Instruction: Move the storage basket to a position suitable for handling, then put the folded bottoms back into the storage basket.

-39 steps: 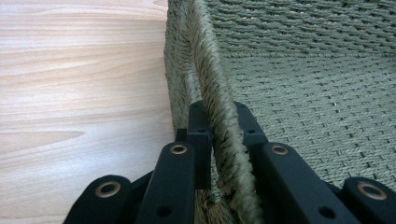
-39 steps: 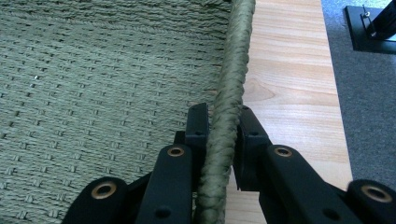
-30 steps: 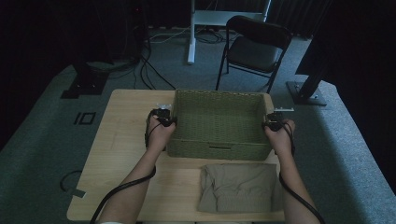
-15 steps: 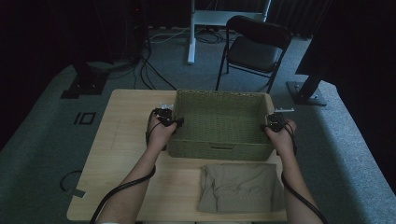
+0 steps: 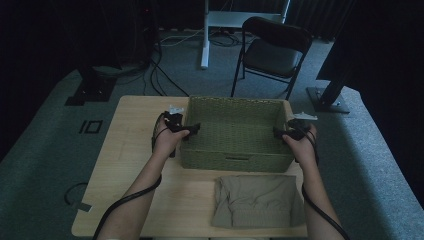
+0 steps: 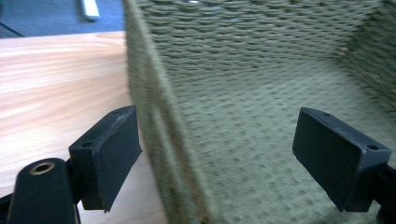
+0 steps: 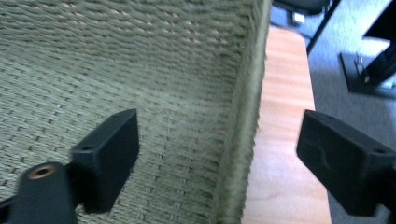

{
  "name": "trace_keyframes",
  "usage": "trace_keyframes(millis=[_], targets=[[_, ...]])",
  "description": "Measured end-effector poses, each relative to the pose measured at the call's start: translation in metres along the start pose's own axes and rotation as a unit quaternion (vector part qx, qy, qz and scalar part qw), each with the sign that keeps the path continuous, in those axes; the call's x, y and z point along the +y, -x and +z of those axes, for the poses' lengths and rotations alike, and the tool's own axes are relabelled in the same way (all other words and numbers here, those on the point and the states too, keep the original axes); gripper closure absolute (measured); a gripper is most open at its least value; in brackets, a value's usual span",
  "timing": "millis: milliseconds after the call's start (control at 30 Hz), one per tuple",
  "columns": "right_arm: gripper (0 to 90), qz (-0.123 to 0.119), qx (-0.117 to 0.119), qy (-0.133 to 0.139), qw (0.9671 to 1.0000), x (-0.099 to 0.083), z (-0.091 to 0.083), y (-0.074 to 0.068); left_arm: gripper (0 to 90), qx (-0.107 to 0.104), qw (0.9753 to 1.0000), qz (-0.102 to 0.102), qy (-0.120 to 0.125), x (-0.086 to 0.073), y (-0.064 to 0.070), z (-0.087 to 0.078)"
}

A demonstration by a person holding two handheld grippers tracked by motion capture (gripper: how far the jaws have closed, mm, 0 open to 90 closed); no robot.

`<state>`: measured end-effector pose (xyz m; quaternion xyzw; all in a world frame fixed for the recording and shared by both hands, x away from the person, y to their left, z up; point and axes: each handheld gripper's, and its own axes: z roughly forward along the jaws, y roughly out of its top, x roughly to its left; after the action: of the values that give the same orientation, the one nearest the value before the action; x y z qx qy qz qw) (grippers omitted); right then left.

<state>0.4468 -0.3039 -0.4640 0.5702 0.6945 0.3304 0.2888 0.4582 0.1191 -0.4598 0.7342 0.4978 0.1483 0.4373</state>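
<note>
Basket (image 5: 235, 135) of green weave sits mid-worktop (image 5: 130, 150), straddled at both ends: the left claw (image 6: 215, 158) gapes wide across its left wall, the right claw (image 7: 233, 158) likewise across its right wall, neither clamped. A folded grey cloth (image 5: 257, 200) lies just in front.

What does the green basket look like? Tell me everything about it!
The basket is rectangular, woven of olive-green cord or straw, with upright walls, a slot handle in its near wall, and nothing visible inside. It sits flat on the wooden table. The left gripper straddles its left wall with open jaws, one inside, one outside; the right gripper does the same at the right wall. A folded greyish cloth lies just in front.
</note>
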Motion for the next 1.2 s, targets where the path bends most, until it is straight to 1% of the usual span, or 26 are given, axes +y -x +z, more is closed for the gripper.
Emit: trace_keyframes(millis=[33, 67, 133, 167, 200, 233, 267, 300, 333, 367, 400, 433, 467, 500, 533, 600, 633, 700, 800, 867, 933, 1000, 1067, 1133, 1167, 1200], targets=[[12.3, -0.002, -0.002, 0.004, 1.0000, 0.001, -0.001, -0.001, 15.5, -0.010, 0.9999, -0.002, -0.004, 0.000, 0.001, -0.001], [12.2, -0.004, -0.001, 0.007, 1.0000, 0.002, -0.003, -0.001, 15.8, -0.012, 0.9999, 0.001, -0.002, 0.000, 0.001, -0.002], [12.2, -0.008, -0.006, 0.023, 0.9997, 0.003, -0.007, -0.001, 15.8, -0.010, 0.9999, 0.008, 0.001, -0.001, 0.000, -0.006], [12.2, -0.004, -0.006, 0.030, 0.9995, 0.004, -0.010, -0.001, 15.8, -0.006, 1.0000, 0.007, 0.003, -0.001, -0.001, -0.007], [12.2, 0.004, -0.001, 0.036, 0.9994, 0.004, -0.012, 0.000, 15.8, -0.008, 0.9999, 0.006, 0.003, -0.001, -0.002, -0.008], [12.2, 0.012, 0.005, 0.038, 0.9992, 0.005, -0.014, 0.000, 15.8, -0.013, 0.9999, -0.001, 0.004, -0.001, -0.003, -0.010], [12.2, 0.013, 0.007, 0.042, 0.9990, 0.005, -0.017, 0.001, 15.8, -0.015, 0.9998, -0.009, 0.004, -0.001, -0.004, -0.011], [12.2, 0.009, 0.006, 0.047, 0.9988, 0.006, -0.019, 0.001, 15.8, -0.020, 0.9997, -0.011, 0.007, 0.000, -0.005, -0.013], [12.1, 0.010, 0.007, 0.047, 0.9988, 0.006, -0.021, 0.001, 15.8, -0.020, 0.9997, -0.011, 0.011, 0.000, -0.007, -0.014], [12.3, 0.015, 0.009, 0.048, 0.9987, 0.006, -0.022, 0.001, 15.8, -0.006, 0.9999, -0.011, 0.005, 0.000, -0.008, -0.017], [12.3, 0.015, 0.009, 0.048, 0.9987, 0.006, -0.022, 0.001, 15.8, -0.006, 0.9999, -0.011, 0.005, 0.000, -0.008, -0.017], [12.3, 0.019, 0.015, 0.049, 0.9985, 0.006, -0.025, 0.002, 15.8, -0.006, 0.9999, -0.011, 0.005, 0.000, -0.008, -0.017], [14.2, 0.019, 0.015, 0.049, 0.9985, 0.006, -0.025, 0.002, 15.8, -0.004, 0.9999, 0.001, 0.012, 0.000, -0.009, -0.021], [14.9, 0.025, 0.033, 0.044, 0.9982, 0.005, -0.029, 0.001, 15.8, -0.005, 0.9998, 0.009, 0.017, 0.000, -0.007, -0.024], [15.4, 0.020, 0.038, 0.043, 0.9982, 0.004, -0.031, 0.001, 15.8, -0.006, 0.9997, 0.015, 0.018, -0.001, -0.006, -0.026], [15.5, 0.016, 0.048, 0.041, 0.9979, 0.002, -0.036, 0.000, 15.8, -0.019, 0.9992, 0.021, 0.030, -0.002, -0.002, -0.034], [15.4, 0.014, 0.053, 0.040, 0.9977, 0.000, -0.039, -0.001, 15.8, -0.018, 0.9990, 0.023, 0.034, -0.003, -0.001, -0.038], [14.7, 0.010, 0.058, 0.041, 0.9974, -0.004, -0.047, -0.001, 15.8, -0.016, 0.9985, 0.036, 0.039, -0.005, 0.001, -0.046], [14.1, 0.004, 0.063, 0.047, 0.9969, -0.010, -0.059, -0.001, 15.8, -0.025, 0.9980, 0.037, 0.045, -0.009, 0.005, -0.058], [14.1, 0.000, 0.065, 0.056, 0.9963, -0.015, -0.066, -0.002, 15.8, -0.028, 0.9975, 0.044, 0.046, -0.012, 0.007, -0.064], [14.1, -0.011, 0.068, 0.064, 0.9955, -0.019, -0.073, -0.004, 15.8, -0.039, 0.9972, 0.047, 0.044, -0.015, 0.010, -0.068], [14.1, -0.011, 0.073, 0.070, 0.9948, -0.023, -0.079, -0.006, 15.8, -0.048, 0.9966, 0.051, 0.042, -0.017, 0.014, -0.071], [14.1, -0.013, 0.080, 0.075, 0.9938, -0.026, -0.085, -0.008, 15.8, -0.051, 0.9962, 0.056, 0.044, -0.020, 0.017, -0.075], [14.1, -0.016, 0.084, 0.083, 0.9928, -0.028, -0.090, -0.010, 15.7, -0.051, 0.9962, 0.052, 0.048, -0.023, 0.020, -0.078], [14.2, -0.018, 0.087, 0.085, 0.9924, -0.030, -0.093, -0.011, 15.8, -0.052, 0.9959, 0.053, 0.051, -0.025, 0.022, -0.079], [14.5, -0.021, 0.090, 0.085, 0.9921, -0.032, -0.095, -0.012, 15.8, -0.056, 0.9959, 0.051, 0.051, -0.027, 0.024, -0.080]])
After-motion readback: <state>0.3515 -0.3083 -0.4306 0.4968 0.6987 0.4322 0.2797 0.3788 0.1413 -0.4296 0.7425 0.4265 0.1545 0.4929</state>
